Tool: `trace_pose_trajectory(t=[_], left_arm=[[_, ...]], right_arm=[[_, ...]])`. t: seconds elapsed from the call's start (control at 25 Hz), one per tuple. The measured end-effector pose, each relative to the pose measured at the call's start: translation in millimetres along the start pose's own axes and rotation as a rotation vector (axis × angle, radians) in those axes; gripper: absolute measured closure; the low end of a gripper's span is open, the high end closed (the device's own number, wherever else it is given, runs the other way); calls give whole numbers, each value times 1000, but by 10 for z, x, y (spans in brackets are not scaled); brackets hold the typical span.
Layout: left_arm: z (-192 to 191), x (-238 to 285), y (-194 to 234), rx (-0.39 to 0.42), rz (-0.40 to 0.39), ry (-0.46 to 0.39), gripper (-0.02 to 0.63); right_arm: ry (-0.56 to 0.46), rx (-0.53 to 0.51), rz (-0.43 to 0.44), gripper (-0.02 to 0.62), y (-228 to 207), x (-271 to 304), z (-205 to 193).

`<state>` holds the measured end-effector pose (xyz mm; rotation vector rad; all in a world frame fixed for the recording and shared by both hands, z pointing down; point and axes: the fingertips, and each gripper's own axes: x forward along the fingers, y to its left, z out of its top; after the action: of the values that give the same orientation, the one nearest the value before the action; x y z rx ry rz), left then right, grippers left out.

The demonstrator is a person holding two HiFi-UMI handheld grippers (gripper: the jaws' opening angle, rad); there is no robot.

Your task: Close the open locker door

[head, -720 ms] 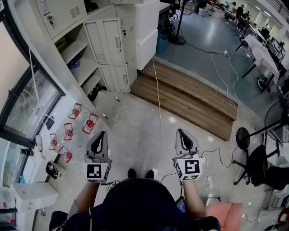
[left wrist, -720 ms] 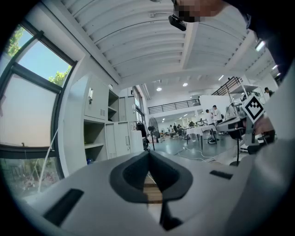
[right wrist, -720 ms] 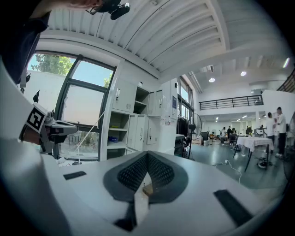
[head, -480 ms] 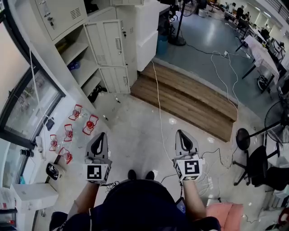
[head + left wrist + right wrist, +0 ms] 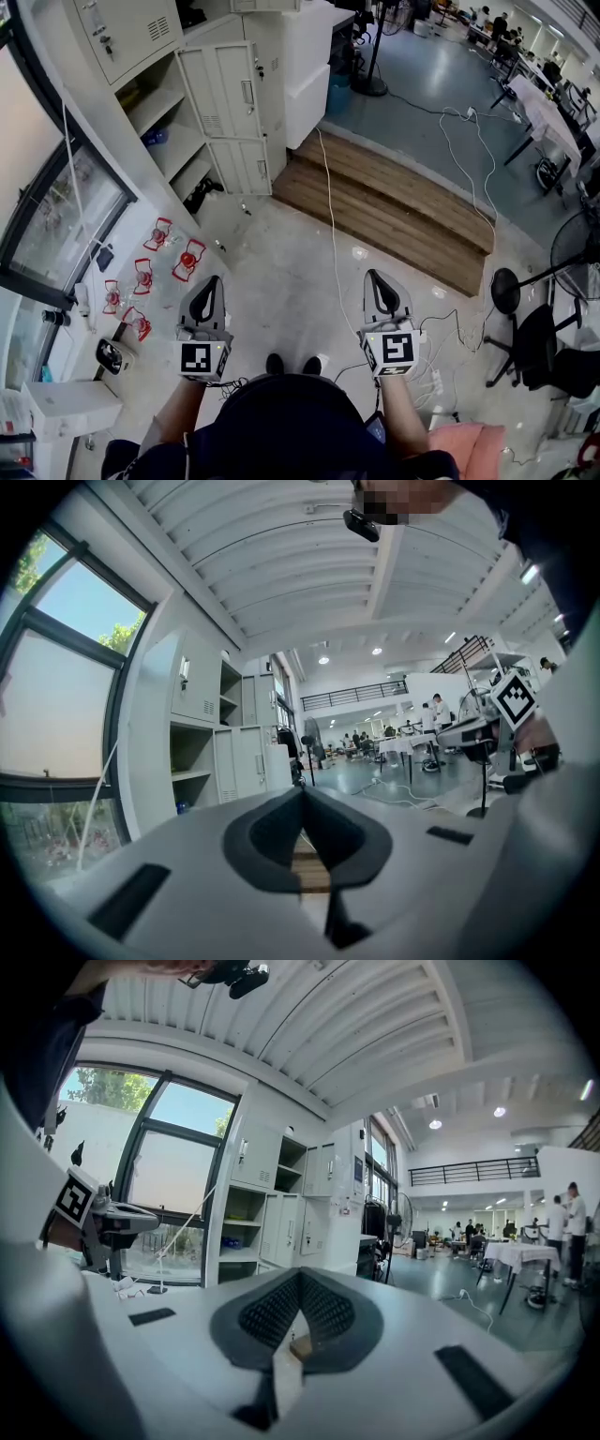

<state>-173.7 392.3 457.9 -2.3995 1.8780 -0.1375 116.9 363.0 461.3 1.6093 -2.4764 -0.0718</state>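
Here, the left gripper (image 5: 212, 281) and right gripper (image 5: 375, 275) sit side by side low in the frame, each with its 2 jaws closed on nothing. The open locker door (image 5: 230, 89) stands at upper left, well apart from both.

This is a large open workshop hall. A bare concrete floor (image 5: 281, 272) is crossed by loose cables (image 5: 331, 225). Grey metal lockers (image 5: 230, 103) stand beside a tall window (image 5: 56, 225), near a low wooden platform (image 5: 394, 202) and a standing fan (image 5: 577, 248). People (image 5: 567, 1213) gather at long tables (image 5: 544, 112) beneath a railed gallery (image 5: 464, 1171).
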Motion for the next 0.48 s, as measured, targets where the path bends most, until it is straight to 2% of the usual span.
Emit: trace_pose_trajectory(t=[0.24, 0.32, 0.4, 0.48], left_arm=[[-17, 2, 3, -2, -15, 11, 603], [-55, -13, 2, 12, -24, 44, 604], [-95, -28, 15, 29, -34, 90, 604], [-103, -26, 29, 33, -41, 91, 604]], right_arm=[[-18, -22, 20, 595, 1, 41, 78], [-23, -30, 30, 547, 2, 52, 100], [-30, -31, 41, 536, 6, 74, 130], [-36, -28, 50, 480, 12, 91, 162]])
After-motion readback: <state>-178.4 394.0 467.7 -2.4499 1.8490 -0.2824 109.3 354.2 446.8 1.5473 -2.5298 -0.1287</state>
